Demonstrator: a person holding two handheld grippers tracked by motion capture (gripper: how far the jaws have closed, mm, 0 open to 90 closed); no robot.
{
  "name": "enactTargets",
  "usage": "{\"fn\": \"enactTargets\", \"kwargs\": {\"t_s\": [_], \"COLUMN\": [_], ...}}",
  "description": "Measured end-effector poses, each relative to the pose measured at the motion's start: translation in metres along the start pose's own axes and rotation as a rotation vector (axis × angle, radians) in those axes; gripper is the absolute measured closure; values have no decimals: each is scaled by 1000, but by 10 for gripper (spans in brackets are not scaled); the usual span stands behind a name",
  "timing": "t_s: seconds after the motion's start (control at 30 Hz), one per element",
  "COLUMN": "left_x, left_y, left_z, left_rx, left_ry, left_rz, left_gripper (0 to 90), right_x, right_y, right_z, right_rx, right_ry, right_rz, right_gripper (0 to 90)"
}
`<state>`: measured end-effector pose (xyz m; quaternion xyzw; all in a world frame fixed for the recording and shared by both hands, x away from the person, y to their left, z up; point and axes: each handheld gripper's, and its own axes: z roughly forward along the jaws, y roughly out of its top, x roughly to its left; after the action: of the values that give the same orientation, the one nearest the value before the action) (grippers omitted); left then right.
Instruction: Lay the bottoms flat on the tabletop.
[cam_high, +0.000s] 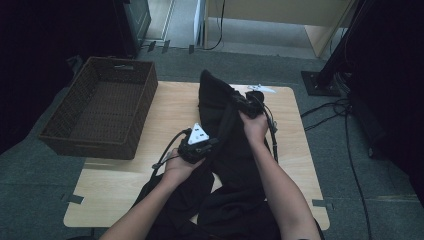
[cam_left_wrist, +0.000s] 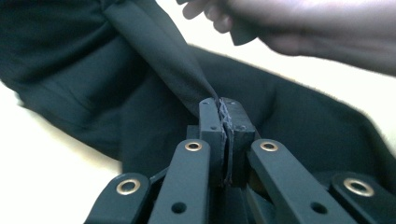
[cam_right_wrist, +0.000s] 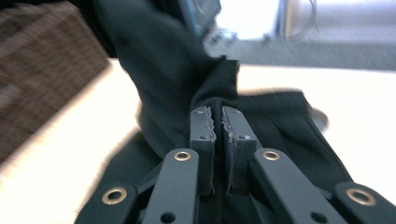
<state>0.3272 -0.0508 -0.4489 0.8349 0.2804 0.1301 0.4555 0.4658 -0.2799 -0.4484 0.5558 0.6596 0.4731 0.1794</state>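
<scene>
Black cloth (cam_high: 227, 150), a dark garment, lies along the middle of the wooden worktop (cam_high: 295, 165), its near end spilling over the edge closest to the person and its far end raised into a peak above the surface. The left tongs (cam_high: 212, 145) sit at the garment's left edge, held in the person's left hand (cam_high: 181, 167), and in the left gripper view the left tongs (cam_left_wrist: 225, 112) are closed tight on a narrow fold of the cloth (cam_left_wrist: 159, 60) that runs up and away from the pads (cam_left_wrist: 210, 119), stretched taut. The right tongs (cam_high: 239, 104) are farther up the worktop, gripped by the right hand (cam_high: 255, 125); in the right gripper view the right tongs (cam_right_wrist: 218, 121) pinch a bunched ridge of the cloth (cam_right_wrist: 159, 60), the two pads (cam_right_wrist: 203, 126) nearly together with fabric rising between them, though a thin gap shows lower down. Both grips lift the garment partly off the wood. A brown woven basket (cam_high: 130, 127) stands at the worktop's left, hanging over its edge, apart from the cloth. A small white object (cam_high: 262, 88) lies at the far edge of the worktop, just beyond the right tongs; what it is cannot be told. Grey carpet floor (cam_high: 45, 180) surrounds the worktop, with black cables (cam_high: 350, 145) trailing across it on the right.
</scene>
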Motion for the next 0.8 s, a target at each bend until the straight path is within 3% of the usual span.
{"fn": "enactTargets", "kwargs": {"t_s": [0.07,0.13,0.23,0.33,0.47,0.6,0.73,0.8], "left_x": [-1,1,4,10,20,39,66,76], "left_y": [-6,-13,-24,-31,-29,-21,-17,-15], "left_z": [12,21,30,34,27,10,-3,-6], "left_rx": [27,49,89,106,104,106,98,102], "left_ry": [-7,-19,-29,-49,-79,-63,-22,-10], "left_rz": [-1,-16,-28,-61,-96,-79,-115,-113], "left_gripper": [879,866,844,808,691,616,616,611], "right_x": [-12,-18,-21,-24,-25,-23,-16,-11], "right_y": [-12,-22,-34,-42,-41,-34,-30,-31], "right_z": [6,15,27,34,32,18,0,-7], "right_rx": [33,66,105,124,107,107,97,104], "right_ry": [-18,-36,-54,-73,-74,-75,-74,-66], "right_rz": [19,-2,-37,-37,-34,-62,-97,-105], "right_gripper": [838,833,826,808,659,643,644,644]}}
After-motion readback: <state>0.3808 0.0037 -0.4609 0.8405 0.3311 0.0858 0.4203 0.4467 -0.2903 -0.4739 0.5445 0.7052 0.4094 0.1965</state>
